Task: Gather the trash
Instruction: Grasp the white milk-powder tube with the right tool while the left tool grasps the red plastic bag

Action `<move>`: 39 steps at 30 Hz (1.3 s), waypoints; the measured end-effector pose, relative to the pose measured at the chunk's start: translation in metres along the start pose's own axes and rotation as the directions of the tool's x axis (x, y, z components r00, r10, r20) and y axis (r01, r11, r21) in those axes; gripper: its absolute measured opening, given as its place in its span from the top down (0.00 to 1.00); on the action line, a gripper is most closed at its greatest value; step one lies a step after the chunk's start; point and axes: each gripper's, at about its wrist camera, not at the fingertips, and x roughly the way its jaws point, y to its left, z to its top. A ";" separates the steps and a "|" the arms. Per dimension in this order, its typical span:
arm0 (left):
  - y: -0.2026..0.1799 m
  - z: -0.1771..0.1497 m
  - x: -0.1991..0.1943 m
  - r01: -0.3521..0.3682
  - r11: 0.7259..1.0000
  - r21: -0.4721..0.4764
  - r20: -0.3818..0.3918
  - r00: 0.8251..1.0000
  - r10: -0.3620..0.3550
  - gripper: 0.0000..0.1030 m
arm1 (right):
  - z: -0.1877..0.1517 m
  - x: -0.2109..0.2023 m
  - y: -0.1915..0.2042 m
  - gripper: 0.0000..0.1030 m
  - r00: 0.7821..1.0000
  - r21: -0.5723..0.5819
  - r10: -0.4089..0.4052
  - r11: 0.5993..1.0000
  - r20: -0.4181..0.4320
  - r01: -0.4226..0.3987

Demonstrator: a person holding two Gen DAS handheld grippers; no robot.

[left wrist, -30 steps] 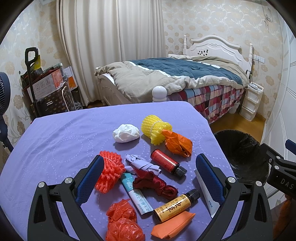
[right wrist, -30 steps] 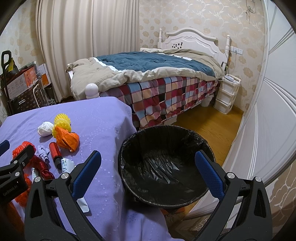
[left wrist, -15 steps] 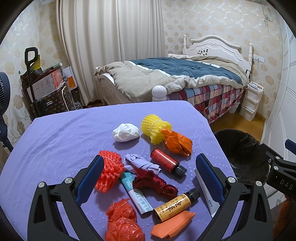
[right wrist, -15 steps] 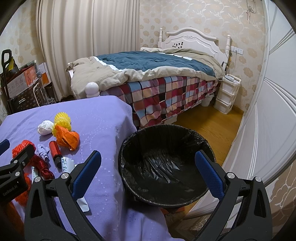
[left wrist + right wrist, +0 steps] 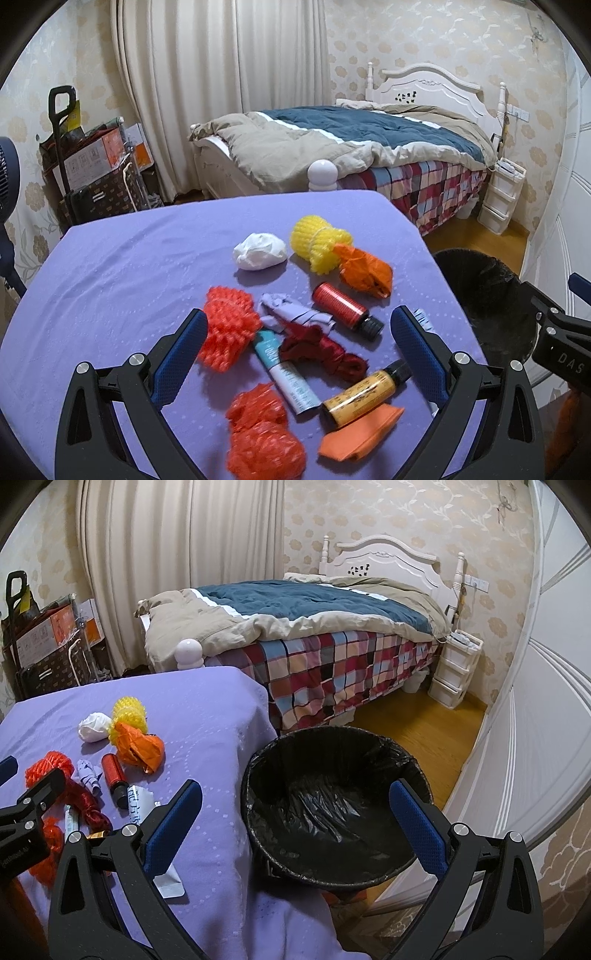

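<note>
Two grippers are seen, and both are held with the fingers wide apart and nothing between them. The left gripper [image 5: 295, 343] is held above the trash that lies scattered on the purple tabletop [image 5: 122, 280]. Under it and between its fingers are seen a red foam net [image 5: 229, 332], a crumpled lilac paper [image 5: 291, 314], a dark red ribbon [image 5: 325, 352] and a teal and white tube [image 5: 286, 373]. Near to the right finger a red bottle [image 5: 343, 308] with a black cap and a yellow bottle [image 5: 365, 395] are lying on their sides; the yellow one rests on a folded orange paper [image 5: 360, 430]. At the near edge a crumpled red plastic bag [image 5: 262, 432] is found. Further from the gripper a white paper ball [image 5: 260, 251], a yellow foam net [image 5: 317, 243] and an orange crumpled bag [image 5: 364, 271] are placed, the last two touching each other.

The right gripper [image 5: 295, 823] is held over the black-lined trash bin [image 5: 332, 808], which stands on the floor just beside the right edge of the tabletop. No trash is seen inside the bin. A white flattened tube [image 5: 138, 801] lies near to this edge. Behind, a bed [image 5: 317, 627] with a checkered sheet is visible.
</note>
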 end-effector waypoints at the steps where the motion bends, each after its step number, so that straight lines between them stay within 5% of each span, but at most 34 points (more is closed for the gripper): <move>1: 0.005 -0.002 0.000 -0.006 1.000 -0.002 -0.005 1.000 0.006 0.07 | -0.003 -0.001 0.000 0.04 1.000 -0.003 0.002 1.000 -0.001 -0.002; 8: 0.038 -0.016 -0.003 -0.053 0.998 -0.021 -0.032 0.998 0.053 0.07 | -0.009 -0.007 0.011 0.08 1.000 -0.029 0.013 0.999 -0.010 -0.013; 11: 0.054 -0.024 -0.005 -0.075 0.997 -0.033 -0.047 0.996 0.073 0.07 | -0.013 -0.011 0.014 0.24 0.999 -0.033 0.033 0.999 -0.024 -0.034; 17: 0.075 -0.038 -0.016 -0.084 0.995 -0.052 -0.067 0.995 0.080 0.07 | -0.017 -0.014 0.026 0.25 0.998 -0.063 0.049 0.997 -0.046 -0.052; 35: 0.042 -0.058 -0.017 -0.013 1.000 0.027 -0.092 0.996 0.015 0.09 | -0.029 -0.025 0.037 0.26 0.997 -0.082 0.061 0.994 -0.055 -0.066; 39: 0.040 -0.062 -0.012 -0.001 0.999 0.032 -0.106 0.994 0.004 0.21 | -0.030 -0.023 0.039 0.26 0.996 -0.083 0.064 0.994 -0.061 -0.069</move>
